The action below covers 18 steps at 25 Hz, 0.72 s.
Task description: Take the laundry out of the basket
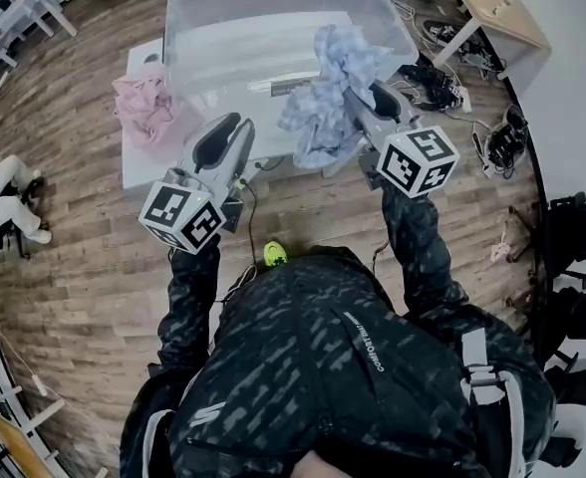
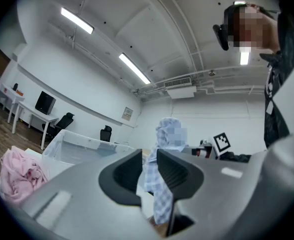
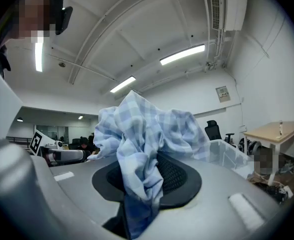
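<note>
The checked cloth [image 1: 323, 98] hangs clamped in your right gripper's [image 3: 144, 171] jaws, above the basket's [image 1: 253, 38] near right corner. Carry it clear of the rim, then lay it on the counter [image 1: 139, 162] by the pink cloth [image 1: 148, 108]. Your left gripper's [image 2: 149, 166] jaws stand slightly apart, empty. Your jacket's print is too small to read.

Head view looks steeply down — both gripper views, level, share the checked cloth [image 1: 318, 108].
</note>
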Motion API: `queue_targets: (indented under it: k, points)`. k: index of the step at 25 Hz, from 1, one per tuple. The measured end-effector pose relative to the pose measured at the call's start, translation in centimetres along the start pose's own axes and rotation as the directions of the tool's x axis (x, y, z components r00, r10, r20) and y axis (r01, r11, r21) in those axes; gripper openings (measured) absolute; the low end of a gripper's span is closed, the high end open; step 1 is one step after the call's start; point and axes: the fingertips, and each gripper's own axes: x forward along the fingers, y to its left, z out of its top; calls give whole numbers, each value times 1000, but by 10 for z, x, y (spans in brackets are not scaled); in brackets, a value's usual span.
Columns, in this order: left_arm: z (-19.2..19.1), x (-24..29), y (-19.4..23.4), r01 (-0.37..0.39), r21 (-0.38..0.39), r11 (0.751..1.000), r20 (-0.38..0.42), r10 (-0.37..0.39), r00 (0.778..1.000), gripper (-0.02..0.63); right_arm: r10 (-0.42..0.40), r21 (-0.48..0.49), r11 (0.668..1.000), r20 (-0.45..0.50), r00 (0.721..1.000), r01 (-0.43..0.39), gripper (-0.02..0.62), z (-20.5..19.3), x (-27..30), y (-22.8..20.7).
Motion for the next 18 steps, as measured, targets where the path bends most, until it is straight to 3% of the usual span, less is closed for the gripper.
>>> queue_targets:
  k: [6,18]
  points:
    - [-17,-17,-30,-40,-49,998,17,41,999,87,61,75,996,-32,998,-58,118,-39,-33,15]
    - [-44,-16,-102,-60,-68,996,3,61,998,87,141,47,989,-73,987,-138,118,-67,-92,29]
